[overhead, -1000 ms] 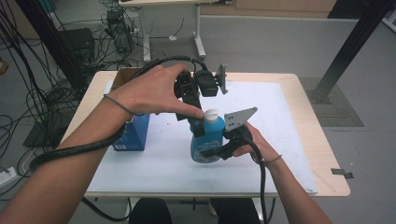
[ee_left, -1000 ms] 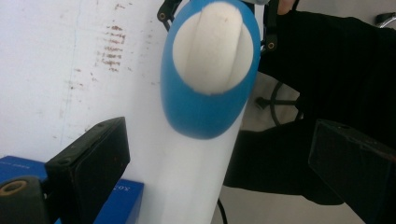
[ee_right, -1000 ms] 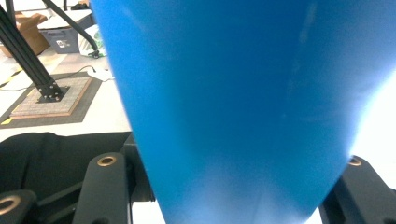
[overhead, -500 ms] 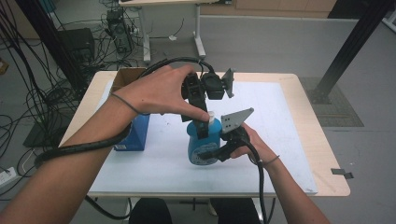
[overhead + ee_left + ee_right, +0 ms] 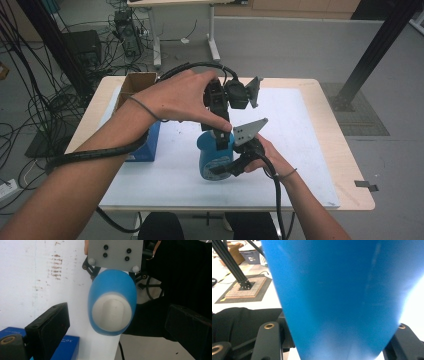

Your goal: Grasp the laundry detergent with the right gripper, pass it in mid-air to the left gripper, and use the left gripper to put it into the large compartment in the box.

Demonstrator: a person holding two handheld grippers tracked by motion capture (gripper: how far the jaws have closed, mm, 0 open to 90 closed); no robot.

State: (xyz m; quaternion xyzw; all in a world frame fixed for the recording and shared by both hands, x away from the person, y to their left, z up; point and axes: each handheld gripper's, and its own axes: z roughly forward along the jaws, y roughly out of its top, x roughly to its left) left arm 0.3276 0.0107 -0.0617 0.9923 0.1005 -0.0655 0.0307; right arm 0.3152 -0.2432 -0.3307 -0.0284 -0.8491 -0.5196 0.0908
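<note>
Bottle (image 5: 215, 159): smooth blue oval plastic, white cap | right tongs (image 5: 231, 167): clamped on it | left tongs (image 5: 117, 322): open above cap

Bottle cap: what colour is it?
White, on the blue bottle; the cap shows best in the left gripper view.

Even, bright room light, soft shadows – high view sharp; bottle (image 5: 342, 297) blurred close to the lens, white glare at right – mat (image 5: 30, 277) overexposed
</note>
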